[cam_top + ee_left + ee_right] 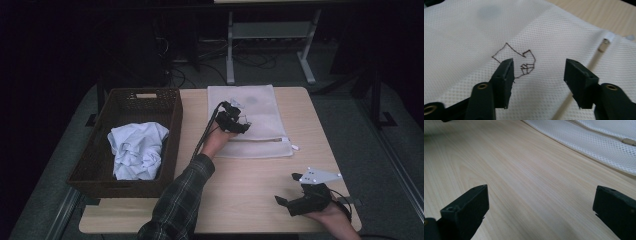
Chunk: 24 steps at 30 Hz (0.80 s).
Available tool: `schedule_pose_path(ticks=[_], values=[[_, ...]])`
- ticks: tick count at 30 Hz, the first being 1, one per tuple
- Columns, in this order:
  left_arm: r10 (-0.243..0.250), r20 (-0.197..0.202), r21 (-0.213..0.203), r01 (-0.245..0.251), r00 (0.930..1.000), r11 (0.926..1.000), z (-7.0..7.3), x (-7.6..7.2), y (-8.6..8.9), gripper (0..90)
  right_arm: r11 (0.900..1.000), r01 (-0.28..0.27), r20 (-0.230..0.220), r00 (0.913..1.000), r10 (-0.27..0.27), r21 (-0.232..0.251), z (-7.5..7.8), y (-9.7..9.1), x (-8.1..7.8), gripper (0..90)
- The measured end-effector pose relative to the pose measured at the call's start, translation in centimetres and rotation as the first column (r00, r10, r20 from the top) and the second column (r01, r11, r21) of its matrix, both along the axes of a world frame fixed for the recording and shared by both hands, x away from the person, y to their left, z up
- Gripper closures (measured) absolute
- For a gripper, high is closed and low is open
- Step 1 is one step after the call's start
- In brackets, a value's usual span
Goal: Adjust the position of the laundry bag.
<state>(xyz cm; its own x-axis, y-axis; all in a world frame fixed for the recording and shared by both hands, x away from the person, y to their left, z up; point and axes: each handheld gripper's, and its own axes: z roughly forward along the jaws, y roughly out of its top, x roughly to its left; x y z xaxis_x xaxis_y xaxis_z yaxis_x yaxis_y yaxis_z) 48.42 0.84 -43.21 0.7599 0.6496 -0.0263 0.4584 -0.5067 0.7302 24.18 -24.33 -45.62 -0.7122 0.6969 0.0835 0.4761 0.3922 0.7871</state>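
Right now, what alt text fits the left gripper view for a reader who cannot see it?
Two black tongs hover partly open just above a white mesh laundry bag, with nothing between them. A thin dark thread lies tangled on the mesh between the tongs, the bag's zipper pull sits at the upper right, and the wooden table shows beyond.

My left hand-held gripper (537, 82) is black, over the white mesh laundry bag (250, 120), which bears a dark brown stitched outline. The tabletop (240, 185) is pale wood grain. At nine o'clock, the dark brown wicker basket (97, 150) holds a white crumpled cloth (137, 150). My sleeve (182, 197) is dark plaid.
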Motion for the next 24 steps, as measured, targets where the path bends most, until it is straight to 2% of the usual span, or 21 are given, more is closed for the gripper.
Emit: schedule_pose_path(ticks=[4, 8, 10, 13, 16, 20, 24], values=[[0.036, 0.004, -0.012, -0.036, 0.9993, 0.9993, -0.2, 1.1, 0.1, 54.0, 1.0, 0.006, 0.003, 1.0, -0.006, 0.001, 0.0, -0.2, -0.1, 0.0], [0.048, 0.006, -0.014, -0.047, 0.9989, 0.9988, -0.3, 1.8, 0.0, 62.4, 1.0, 0.009, 0.003, 1.0, -0.009, 0.003, 0.1, -0.3, -0.1, 0.0], [0.058, 0.01, -0.015, -0.058, 0.9983, 0.9982, -0.5, 2.2, -0.1, 69.4, 0.9999, 0.01, 0.004, 0.9999, -0.01, 0.005, 0.1, -0.3, -0.1, 0.0], [0.072, 0.019, 0.009, -0.072, 0.9972, 0.9974, -1.1, 3.0, -0.4, 79.2, 0.9999, 0.01, 0.004, 0.9999, -0.011, 0.01, 0.1, -0.3, -0.1, 0.0], [0.077, 0.022, 0.025, -0.077, 0.9968, 0.9967, -1.6, 3.6, -0.7, 84.7, 0.9998, 0.011, 0.009, 0.9999, -0.012, 0.013, 0.2, -0.4, -0.1, 0.0], [0.09, 0.02, 0.022, -0.09, 0.9958, 0.9957, -1.9, 4.2, -0.9, 89.6, 0.9998, 0.013, 0.011, 0.9999, -0.013, 0.016, 0.2, -0.5, -0.3, 0.0], [0.094, 0.022, 0.052, -0.095, 0.9953, 0.9941, -2.4, 5.0, -1.6, 89.6, 0.9996, 0.018, 0.014, 0.9997, -0.018, 0.02, 0.3, -0.6, -0.3, 0.0]])
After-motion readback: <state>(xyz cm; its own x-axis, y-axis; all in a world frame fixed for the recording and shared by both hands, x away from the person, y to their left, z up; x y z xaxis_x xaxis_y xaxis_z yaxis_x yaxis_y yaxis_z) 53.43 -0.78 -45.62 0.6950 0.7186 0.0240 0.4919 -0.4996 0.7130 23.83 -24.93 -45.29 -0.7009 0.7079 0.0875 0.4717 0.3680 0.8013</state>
